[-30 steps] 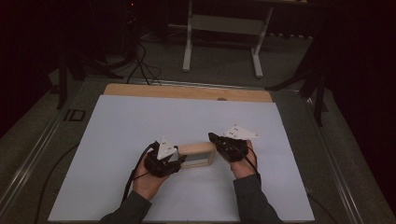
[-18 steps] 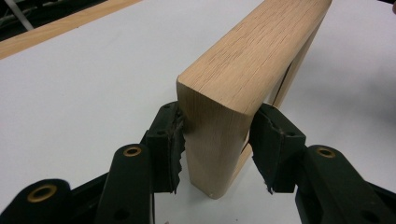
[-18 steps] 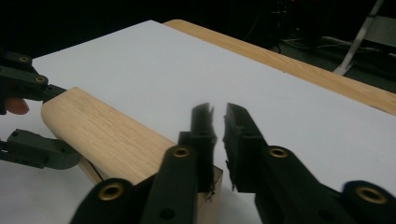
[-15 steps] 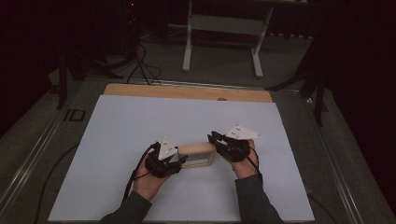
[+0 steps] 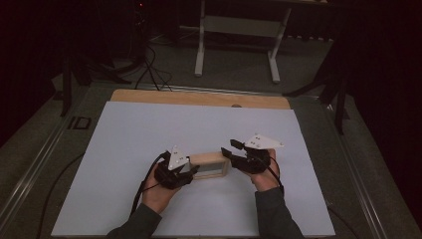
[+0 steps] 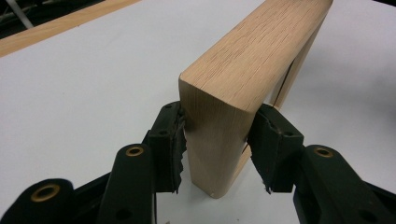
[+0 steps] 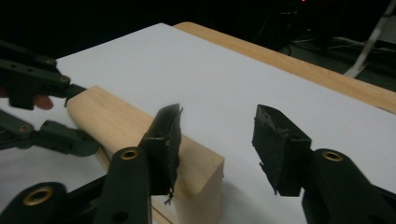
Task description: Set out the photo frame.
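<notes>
Standing on its edge on the white table sheet [image 5: 149, 129], the wooden frame [image 5: 211, 165] is clamped at one end by the left gripper [image 6: 215, 140]; the right gripper [image 7: 217, 149], closed earlier, has just opened, jaws apart beside the frame's other end.

It looks like a lab or test room — dark all round, a white sheet [image 5: 149, 134] on a table [image 5: 199, 97], cables [image 5: 149, 69] on the floor, a metal stand [image 5: 239, 30] behind.

Matt, grained pale wood frame [image 6: 243, 84] on a smooth white sheet [image 5: 149, 134].
</notes>
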A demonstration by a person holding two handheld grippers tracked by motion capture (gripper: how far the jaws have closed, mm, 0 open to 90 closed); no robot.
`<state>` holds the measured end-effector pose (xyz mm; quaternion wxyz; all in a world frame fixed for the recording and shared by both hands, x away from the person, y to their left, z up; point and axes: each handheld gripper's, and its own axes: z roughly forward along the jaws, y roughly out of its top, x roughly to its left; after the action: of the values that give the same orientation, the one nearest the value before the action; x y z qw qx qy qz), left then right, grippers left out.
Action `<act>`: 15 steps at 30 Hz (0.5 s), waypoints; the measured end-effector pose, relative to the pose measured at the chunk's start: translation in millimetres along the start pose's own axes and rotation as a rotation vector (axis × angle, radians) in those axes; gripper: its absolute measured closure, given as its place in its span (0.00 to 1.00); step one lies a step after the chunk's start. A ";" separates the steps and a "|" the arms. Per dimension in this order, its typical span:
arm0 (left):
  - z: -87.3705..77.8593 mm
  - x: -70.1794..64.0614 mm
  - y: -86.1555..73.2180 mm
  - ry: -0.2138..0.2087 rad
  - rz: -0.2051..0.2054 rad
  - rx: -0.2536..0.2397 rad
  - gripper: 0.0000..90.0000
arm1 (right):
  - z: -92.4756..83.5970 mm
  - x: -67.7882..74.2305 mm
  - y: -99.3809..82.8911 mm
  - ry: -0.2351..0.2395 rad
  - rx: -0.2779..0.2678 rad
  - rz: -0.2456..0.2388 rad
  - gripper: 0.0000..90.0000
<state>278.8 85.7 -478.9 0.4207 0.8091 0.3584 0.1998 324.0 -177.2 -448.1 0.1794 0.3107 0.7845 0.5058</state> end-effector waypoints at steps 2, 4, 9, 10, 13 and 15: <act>-0.1 0.2 0.0 -0.002 -0.001 0.000 0.62 | 0.2 0.6 -0.6 0.013 0.010 -0.005 0.54; 0.0 0.2 0.0 -0.001 -0.001 0.000 0.63 | 1.0 1.5 -2.0 0.036 0.020 -0.008 0.51; 0.0 0.4 0.0 -0.003 -0.004 -0.001 0.63 | 1.5 2.2 -3.7 0.078 0.032 -0.005 0.47; 0.0 0.4 0.0 -0.003 -0.004 -0.001 0.63 | 1.9 1.9 -4.4 0.090 0.038 -0.007 0.46; -0.5 0.6 0.2 -0.003 -0.002 0.001 0.63 | 4.0 1.7 -7.2 0.116 0.055 -0.010 0.44; -0.6 0.6 0.2 -0.003 -0.002 0.001 0.63 | 4.9 1.4 -8.1 0.123 0.062 -0.011 0.44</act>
<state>278.8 86.4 -478.4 0.4209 0.8093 0.3587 0.1979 323.4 -175.3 -457.5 0.1241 0.2801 0.8110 0.4984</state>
